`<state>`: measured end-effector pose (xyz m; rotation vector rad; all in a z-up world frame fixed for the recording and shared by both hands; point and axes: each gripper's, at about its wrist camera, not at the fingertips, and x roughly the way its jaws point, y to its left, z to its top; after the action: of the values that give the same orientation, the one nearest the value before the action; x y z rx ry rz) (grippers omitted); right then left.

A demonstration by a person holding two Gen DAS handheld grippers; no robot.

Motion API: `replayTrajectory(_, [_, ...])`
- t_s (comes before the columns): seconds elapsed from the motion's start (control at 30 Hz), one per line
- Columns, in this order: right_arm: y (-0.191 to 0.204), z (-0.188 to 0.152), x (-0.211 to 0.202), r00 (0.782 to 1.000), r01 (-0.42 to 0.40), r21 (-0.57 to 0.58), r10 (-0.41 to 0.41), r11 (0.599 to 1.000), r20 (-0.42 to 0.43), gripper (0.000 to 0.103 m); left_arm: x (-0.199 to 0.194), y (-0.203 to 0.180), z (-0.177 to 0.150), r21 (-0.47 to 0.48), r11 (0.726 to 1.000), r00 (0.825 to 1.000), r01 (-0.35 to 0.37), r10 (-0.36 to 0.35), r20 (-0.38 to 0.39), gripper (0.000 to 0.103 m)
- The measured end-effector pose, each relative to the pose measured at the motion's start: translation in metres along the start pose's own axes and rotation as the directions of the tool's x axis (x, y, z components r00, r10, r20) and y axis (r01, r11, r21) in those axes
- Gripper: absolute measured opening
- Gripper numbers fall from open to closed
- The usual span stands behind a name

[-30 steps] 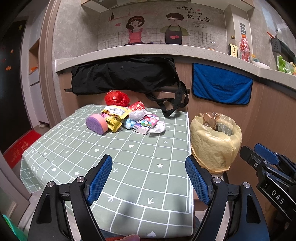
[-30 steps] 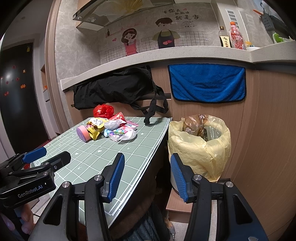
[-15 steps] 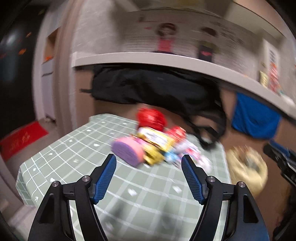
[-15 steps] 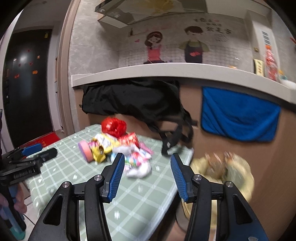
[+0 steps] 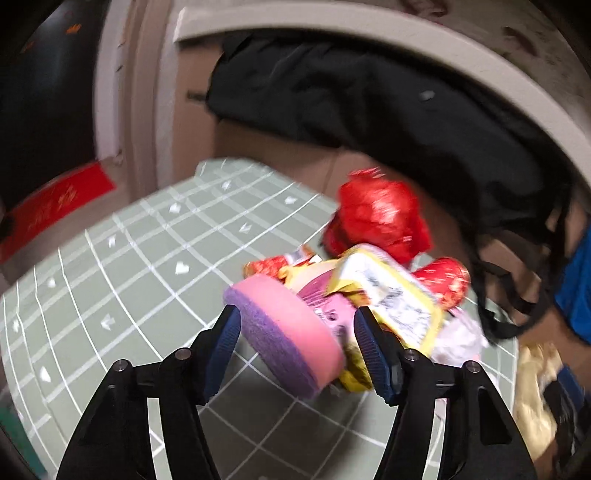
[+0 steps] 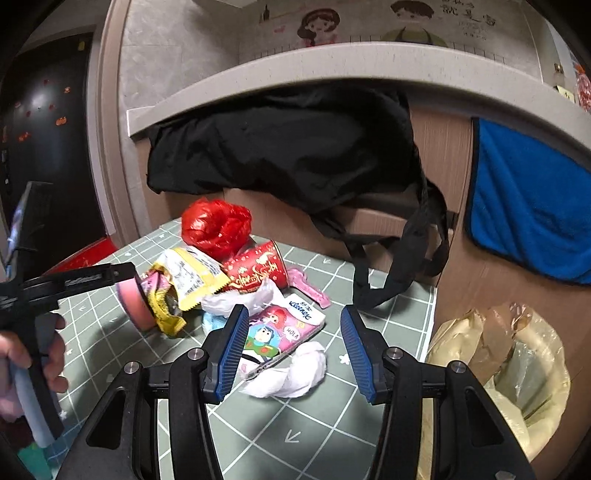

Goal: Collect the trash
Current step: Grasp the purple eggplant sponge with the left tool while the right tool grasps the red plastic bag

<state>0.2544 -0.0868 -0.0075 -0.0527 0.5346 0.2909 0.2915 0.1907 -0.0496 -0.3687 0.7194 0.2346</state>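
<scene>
Left tool (image 5: pixel 295 347) is spread wide around the pink-and-purple sponge (image 5: pixel 286 334) without pinching it, at 9 o'clock of the trash pile on the green checked surface (image 5: pixel 122 280), while the right tool (image 6: pixel 291 349) hovers open and empty over the Kleenex pack (image 6: pixel 280 332).

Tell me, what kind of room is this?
Probably a home kitchen or dining corner. A stone counter ledge carries a cartoon cook wall sticker, a blue towel hangs below, and a lined trash bin stands beside the small table.
</scene>
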Motion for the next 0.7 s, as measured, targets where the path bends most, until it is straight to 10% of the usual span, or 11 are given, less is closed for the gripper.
replayTrajectory(0.2, [-0.005, 0.001, 0.016, 1.0, -0.02, 0.004, 0.02, 1.0, -0.02, 0.049, 0.02, 0.02, -0.004, -0.13, 0.99, 0.997, 0.048, -0.055, -0.051, 0.064])
replayTrajectory(0.37, [-0.006, 0.007, 0.025, 0.998, -0.043, 0.015, 0.044, 0.999, -0.038, 0.049, 0.011, 0.03, -0.003, -0.049, 0.994, 0.995, 0.096, -0.097, -0.034, 0.043])
replayTrajectory(0.7, [0.056, 0.087, 0.08, 0.976, -0.21, -0.125, 0.199, 0.97, -0.089, 0.049, -0.003, 0.08, 0.008, -0.037, 0.997, 0.997, 0.069, -0.07, -0.038, 0.038])
